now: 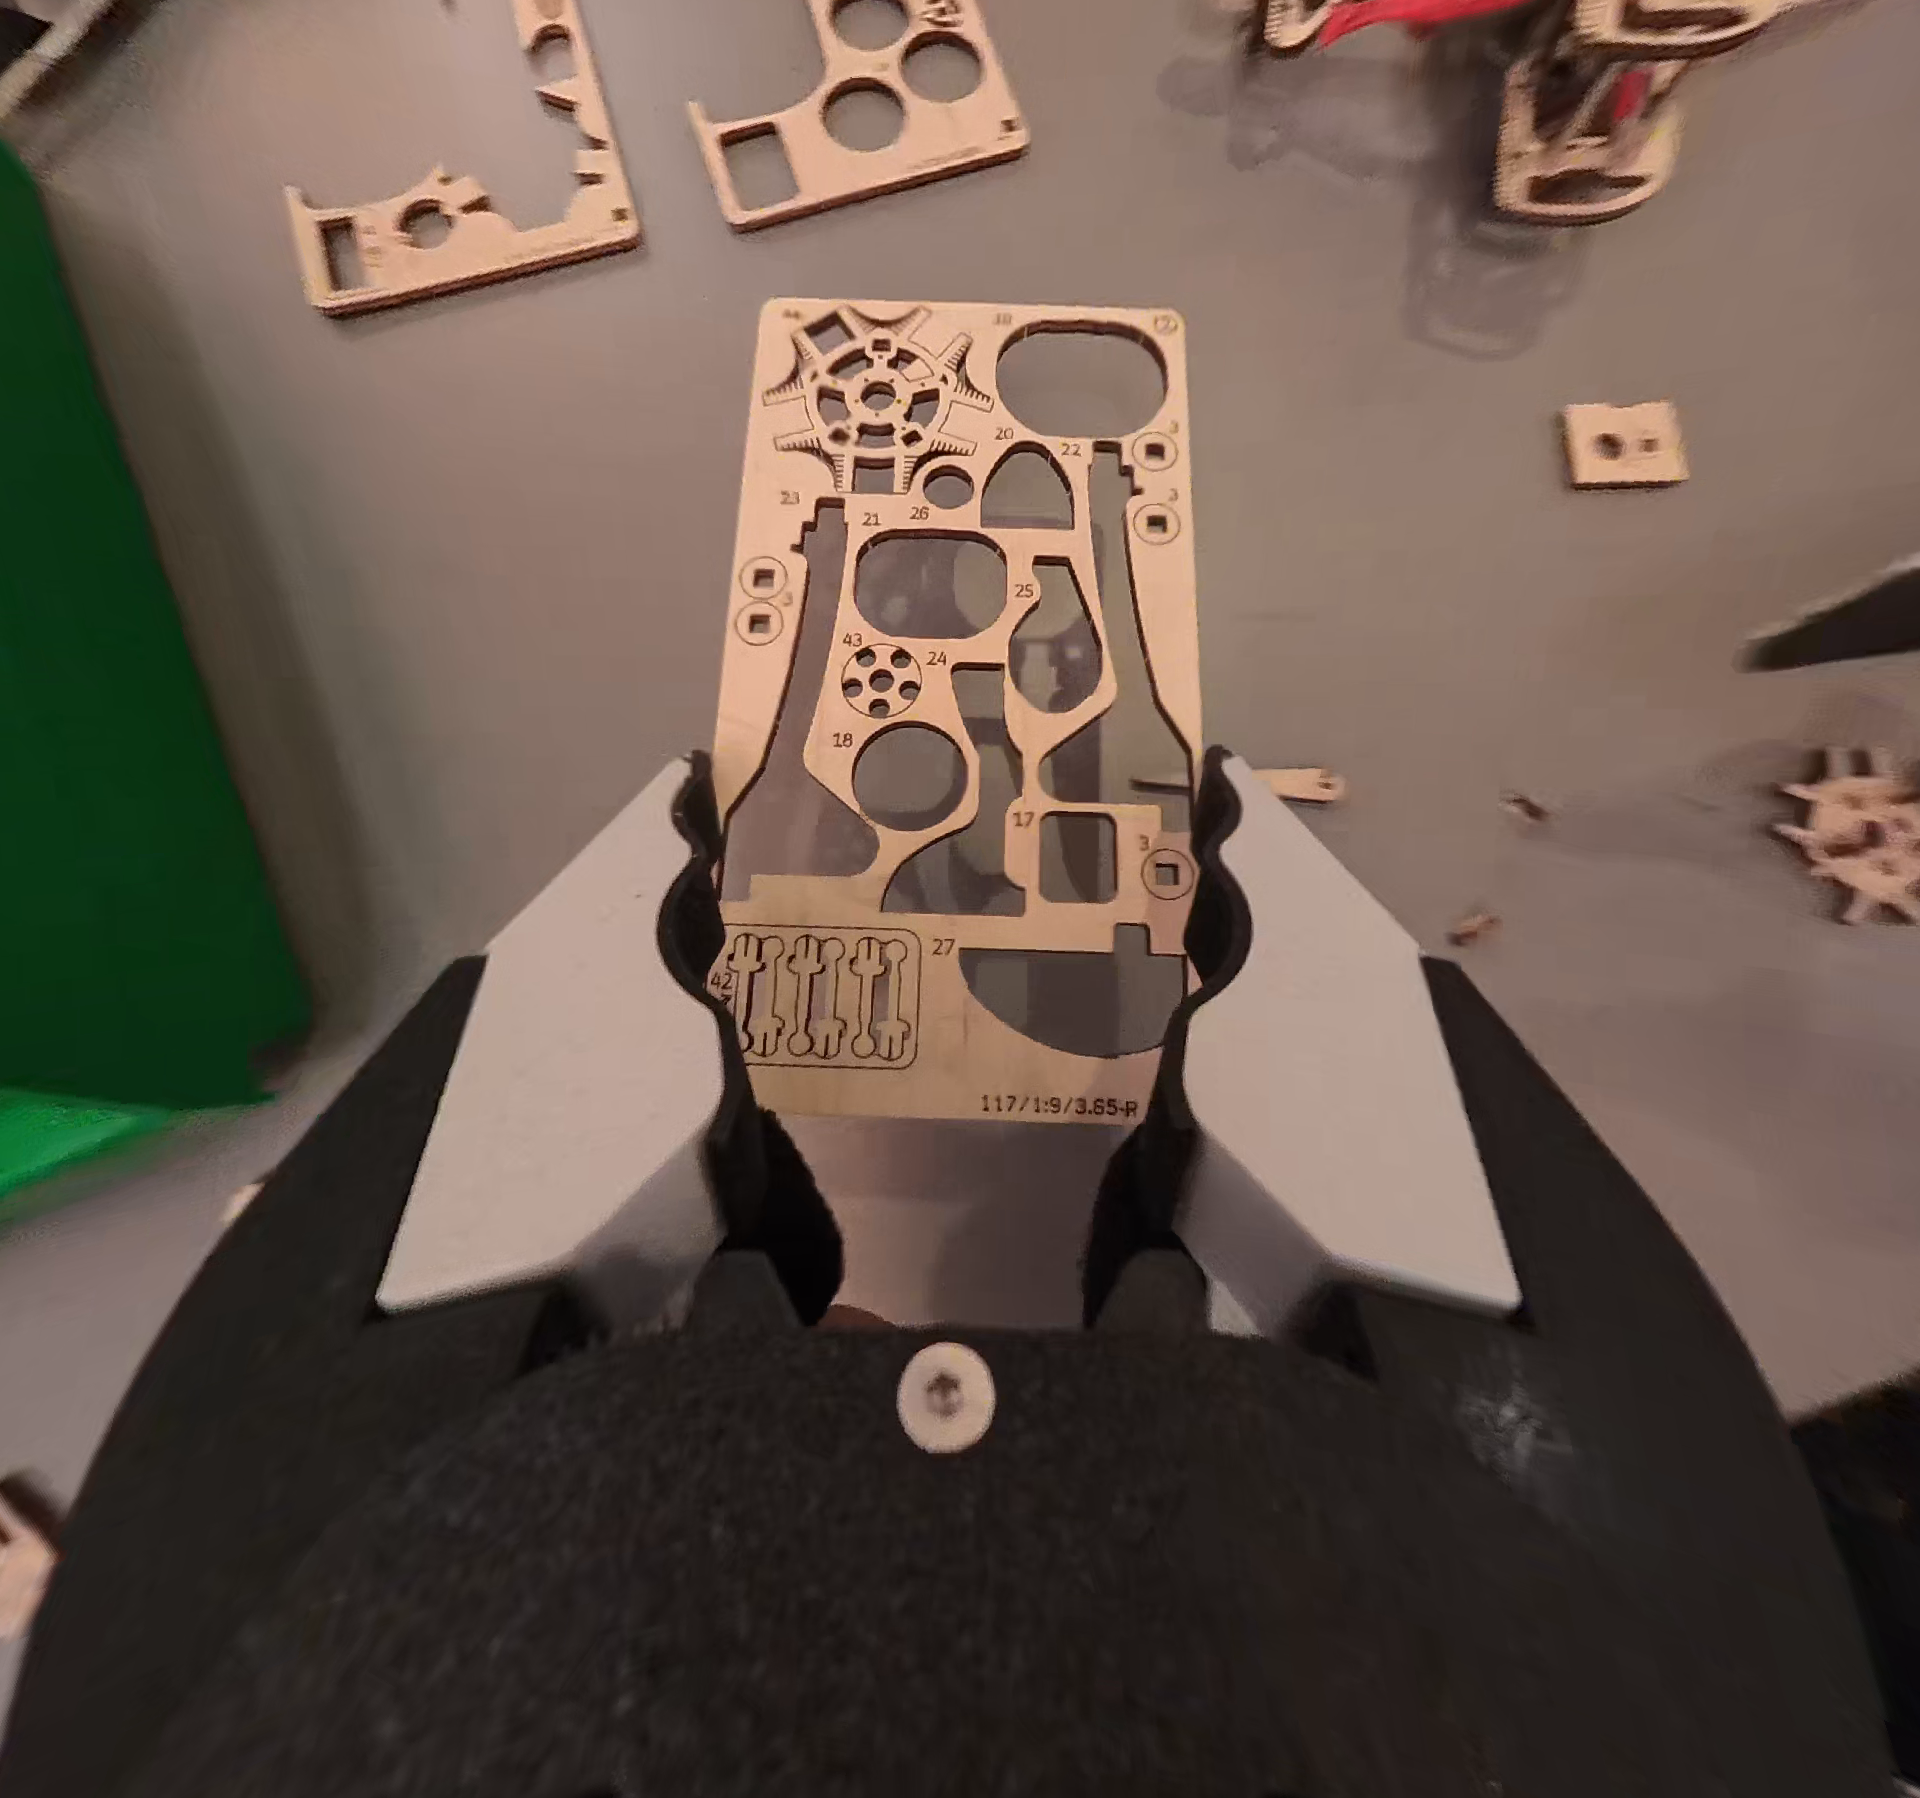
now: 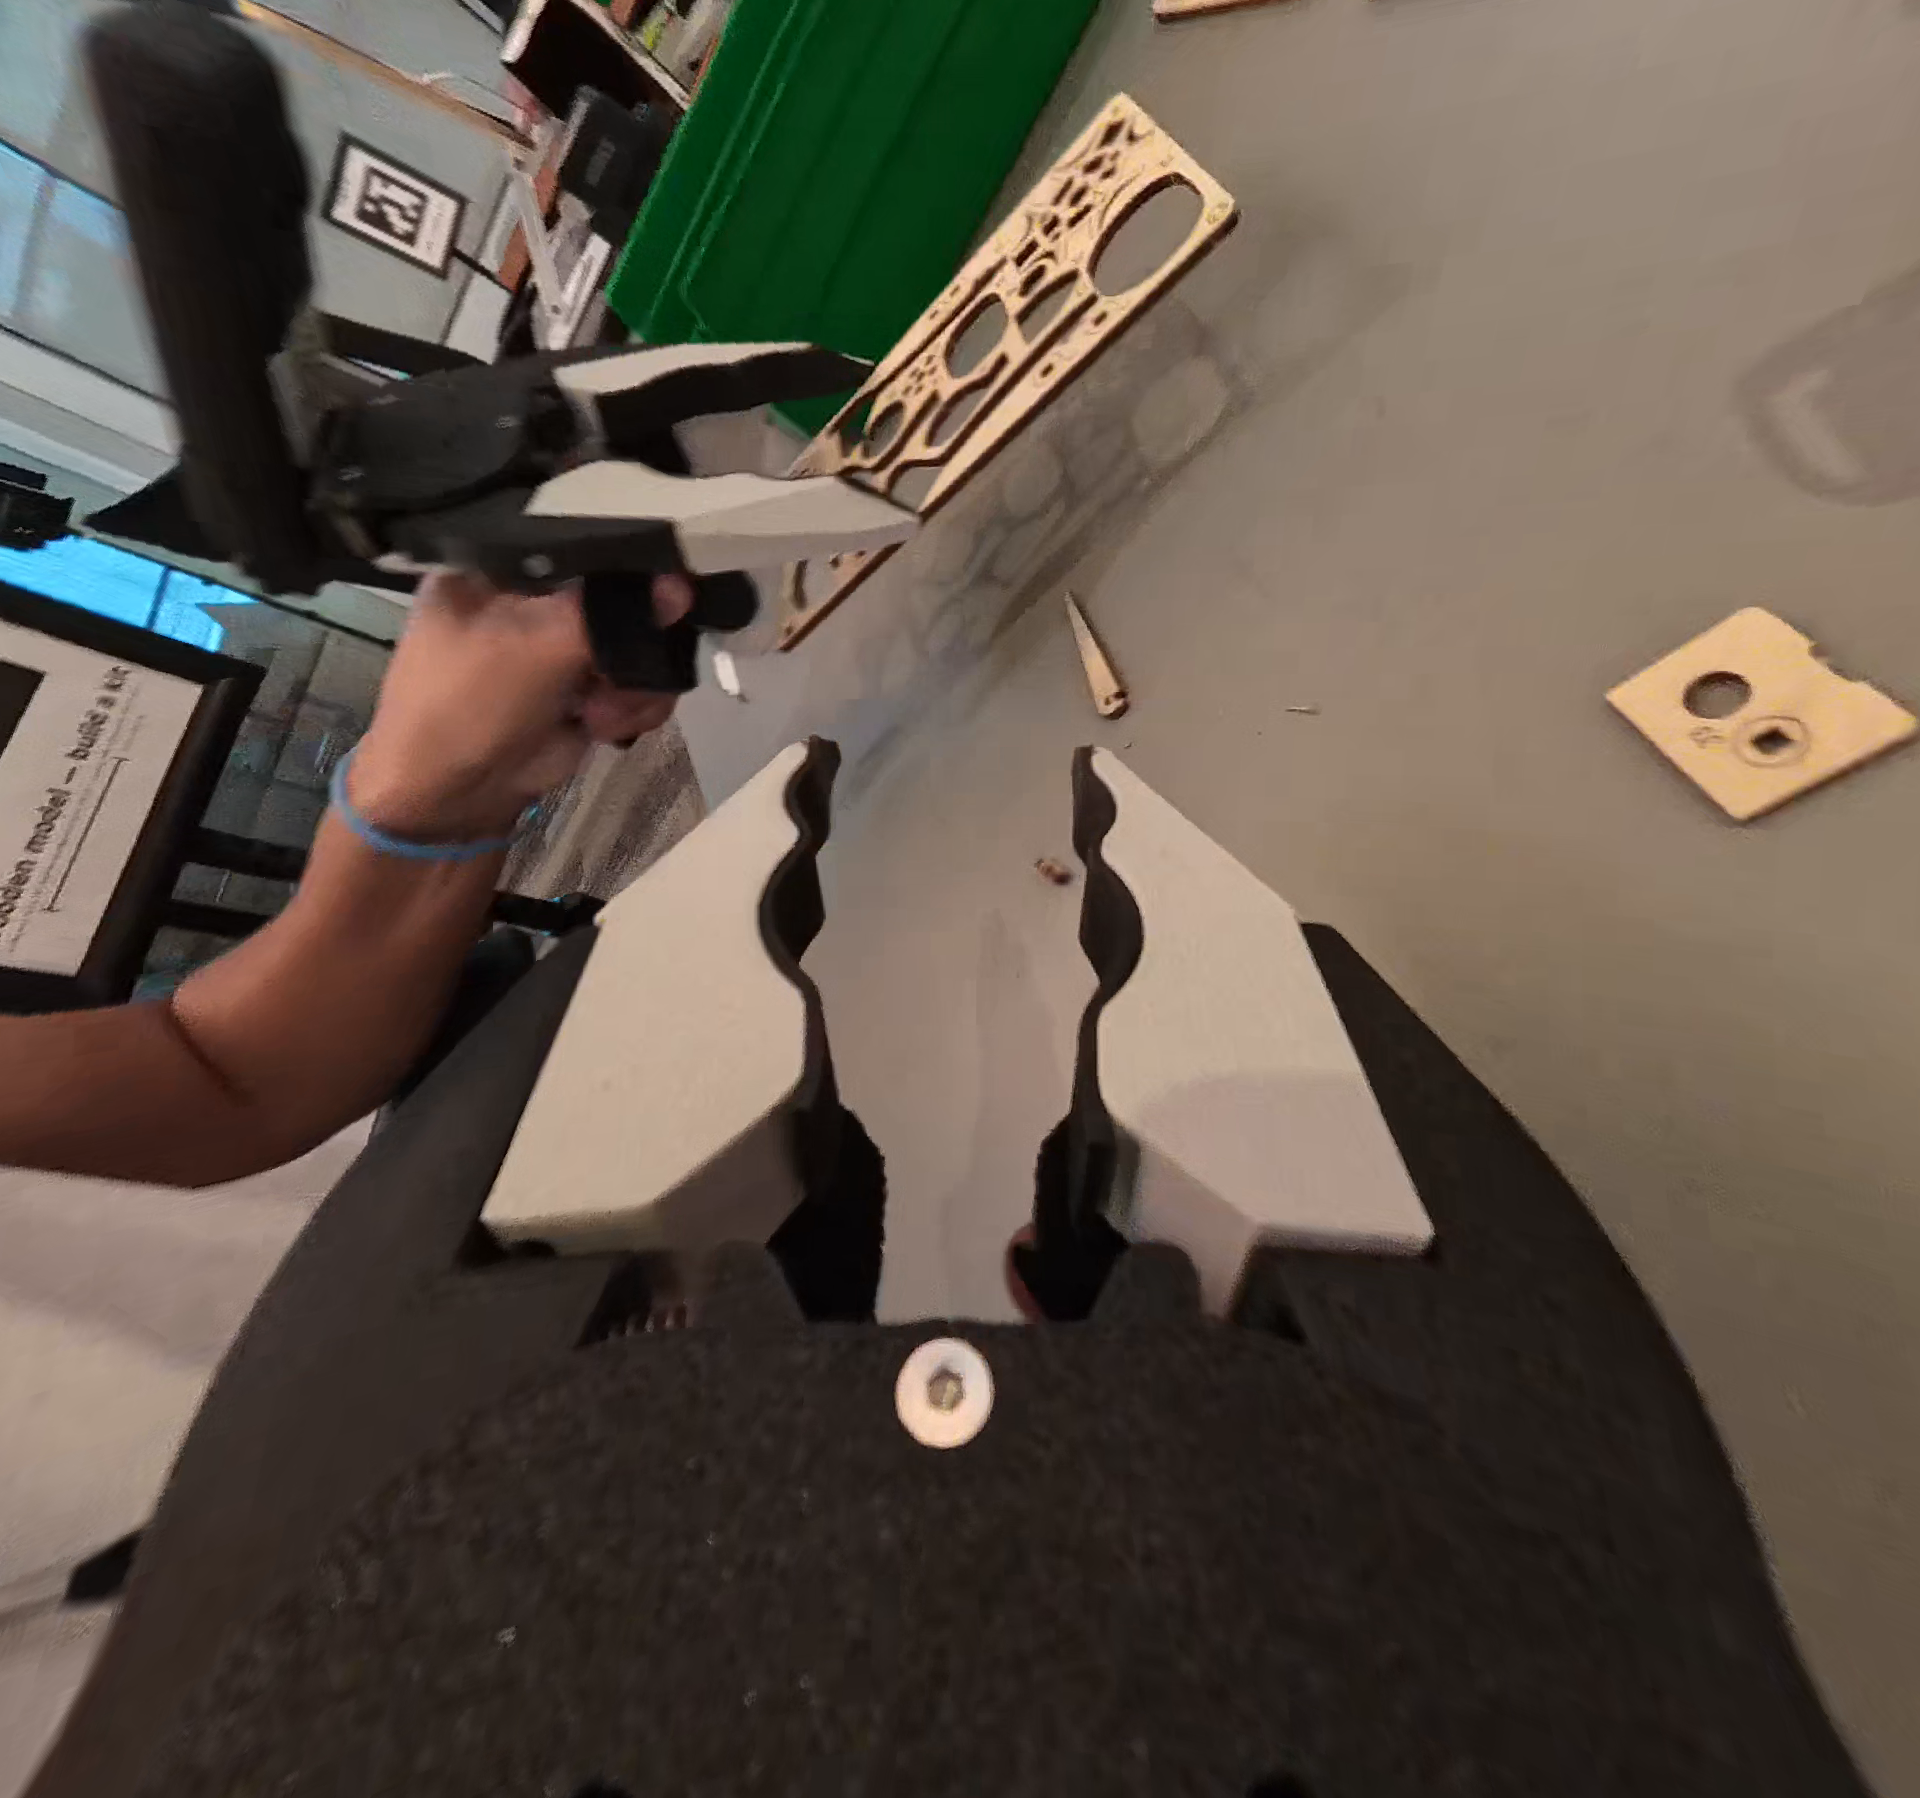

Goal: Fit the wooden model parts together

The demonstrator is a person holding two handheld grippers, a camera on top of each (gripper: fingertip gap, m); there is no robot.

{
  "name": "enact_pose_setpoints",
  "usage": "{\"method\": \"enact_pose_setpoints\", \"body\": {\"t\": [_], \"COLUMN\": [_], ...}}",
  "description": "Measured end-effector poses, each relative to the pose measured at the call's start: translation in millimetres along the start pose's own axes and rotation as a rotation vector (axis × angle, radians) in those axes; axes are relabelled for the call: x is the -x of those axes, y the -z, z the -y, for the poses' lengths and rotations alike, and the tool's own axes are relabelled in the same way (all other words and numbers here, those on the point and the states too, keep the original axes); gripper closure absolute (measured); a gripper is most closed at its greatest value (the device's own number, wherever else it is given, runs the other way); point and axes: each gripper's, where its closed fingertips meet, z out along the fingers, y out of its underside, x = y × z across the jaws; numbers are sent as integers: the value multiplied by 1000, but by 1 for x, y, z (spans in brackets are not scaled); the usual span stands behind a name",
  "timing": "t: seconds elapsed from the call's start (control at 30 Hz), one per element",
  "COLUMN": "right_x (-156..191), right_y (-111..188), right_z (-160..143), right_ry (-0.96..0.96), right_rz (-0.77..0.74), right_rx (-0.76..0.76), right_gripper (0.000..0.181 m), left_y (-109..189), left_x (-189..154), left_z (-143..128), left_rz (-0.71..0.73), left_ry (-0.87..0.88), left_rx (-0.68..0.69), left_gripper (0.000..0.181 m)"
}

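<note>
My left gripper (image 1: 956, 792) is shut on a wooden part sheet (image 1: 961, 626), gripping it by its two long edges. The sheet is held above the grey table (image 1: 468, 522); many of its shapes are punched out, and a gear-like part and small pins remain in it. In the right wrist view the left gripper (image 2: 883, 444) holds the same sheet (image 2: 1039, 325) tilted over the table. My right gripper (image 2: 951, 761) is open and empty, just above the table. A partly built wooden model (image 1: 1455, 13) with a red piece stands at the far right.
Two emptied sheets (image 1: 468, 138) (image 1: 862, 55) lie at the back. A small square plate (image 2: 1756, 709) and a thin wooden pointed piece (image 2: 1096, 657) lie ahead of my right gripper. A toothed wooden piece (image 1: 1860, 839) lies right. A green box (image 1: 104, 657) stands left. Between my left fingertips and the thin wooden pointed piece (image 2: 1096, 657) there is roughly 6 cm.
</note>
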Motion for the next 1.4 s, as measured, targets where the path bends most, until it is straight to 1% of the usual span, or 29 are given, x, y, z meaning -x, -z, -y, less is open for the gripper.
{"method": "enact_pose_setpoints", "body": {"t": [0.03, 0.1, 0.2, 0.27, 0.33, 0.4, 0.43, 0.5, 0.53, 0.63, 0.7, 0.73, 0.83, 0.9, 0.97, 1.03, 1.1, 1.13, 1.17, 1.23, 1.27, 1.3, 1.33, 1.4], "right_x": [-1, 0, 9, 11, 18, 23, 25, 29, 27, 15, 8, 1, -20, -21, -19, -17, -17, -15, -14, -15, -21, -29, -34, -39], "right_y": [-10, -28, -46, -47, -38, -23, -13, 10, 22, 58, 83, 96, 136, 155, 168, 175, 175, 175, 174, 170, 167, 166, 165, 167], "right_z": [-1, 5, 11, 18, 28, 37, 40, 43, 42, 33, 29, 27, 31, 37, 38, 35, 28, 25, 23, 19, 18, 18, 18, 22], "right_ry": [-23, -72, -202, -279, -341, -345, -335, -281, -249, -161, -136, -132, -122, -93, -74, -63, -74, -75, -78, -80, -80, -82, -94, -127], "right_rz": [-1, 21, 144, 208, 293, 325, 328, 323, 293, 186, 157, 131, 72, 117, 162, 213, 269, 301, 328, 342, 309, 275, 265, 278], "right_rx": [9, -17, -48, -93, -146, -212, -241, -294, -324, -362, -387, -401, -466, -462, -446, -417, -364, -342, -332, -308, -299, -303, -313, -354], "right_gripper": [136, 134, 136, 134, 135, 143, 144, 170, 177, 178, 180, 179, 179, 180, 179, 179, 179, 180, 180, 179, 179, 178, 176, 173], "left_y": [3, 11, 24, 32, 39, 44, 45, 45, 45, 37, 33, 30, 26, 20, 13, 9, 20, 24, 23, 20, 21, 21, 21, 19], "left_x": [-7, -20, -39, -48, -56, -73, -83, -106, -118, -155, -180, -188, -203, -211, -221, -237, -260, -269, -276, -288, -291, -292, -293, -290], "left_z": [0, 2, 9, 15, 21, 27, 30, 35, 38, 43, 46, 47, 60, 66, 76, 82, 90, 93, 93, 86, 85, 85, 85, 85], "left_rz": [-24, -77, -139, -150, -142, -162, -170, -173, -173, -201, -270, -285, -349, -434, -556, -755, -1018, -1113, -1174, -1249, -1282, -1296, -1307, -1318], "left_ry": [12, 45, 68, 49, 25, 6, -6, -53, -80, -162, -189, -199, -207, -169, -96, -14, 69, 107, 133, 142, 144, 148, 156, 200], "left_rx": [-5, -28, -69, -97, -133, -167, -184, -217, -235, -250, -247, -233, -228, -175, -142, -73, -16, 4, 43, 129, 141, 142, 146, 157], "left_gripper": [92, 92, 92, 92, 92, 92, 92, 92, 91, 91, 93, 112, 105, 102, 104, 104, 119, 124, 132, 146, 167, 174, 181, 181]}}
